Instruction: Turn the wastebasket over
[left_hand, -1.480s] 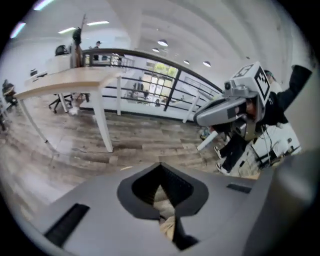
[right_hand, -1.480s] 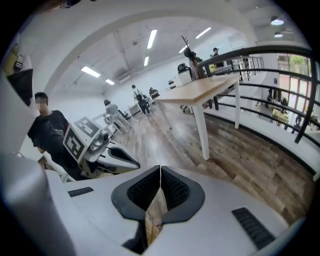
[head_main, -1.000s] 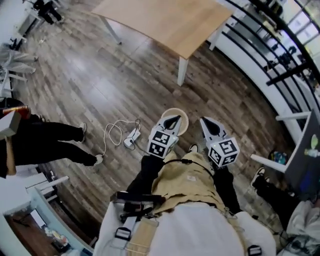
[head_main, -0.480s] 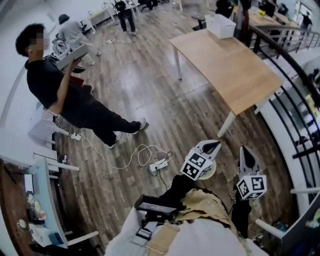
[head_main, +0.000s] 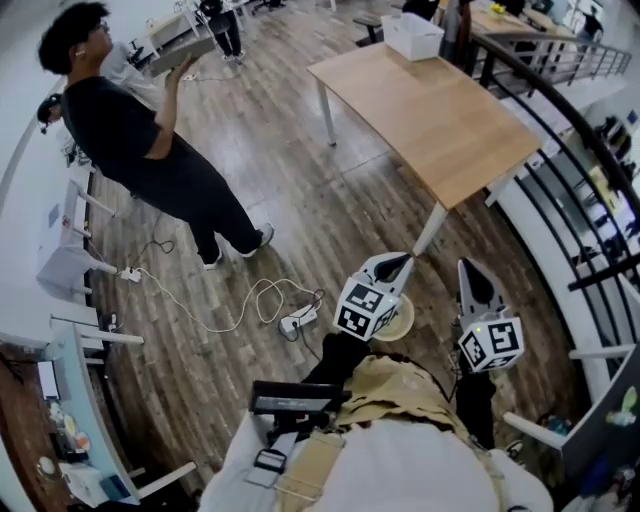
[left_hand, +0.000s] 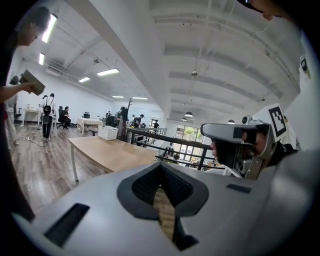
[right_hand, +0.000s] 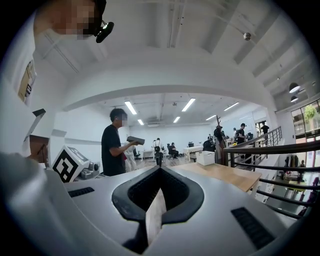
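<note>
A pale, round wastebasket (head_main: 402, 323) is sitting on the wood-plank floor (head_main: 260, 230), just in front of the feet of the person wearing the camera. Only a crescent of its edge is showing in the head view, because the left gripper (head_main: 398, 263) is hanging in front of it. Whether it is standing mouth up or mouth down cannot be made out.

Both grippers are hovering above the basket, neither touching it. The left gripper's jaws are pressing together with nothing between them. The right gripper (head_main: 474, 270), just beside it, is also pinched closed and empty.

Judging by its small size and thin pale edge, the basket is probably light and fairly stiff, so it is likely to tip easily and may skid on the smooth floor. A good hold would be its rim, one jaw inside and one outside, or both grippers pressing opposite sides of its wall. The jaws would need to part first.

Further out, a white power strip (head_main: 293, 322) is trailing cable across the floor. A wooden table (head_main: 430, 110) is standing beyond, and a person in black (head_main: 130, 140) is standing well apart.
</note>
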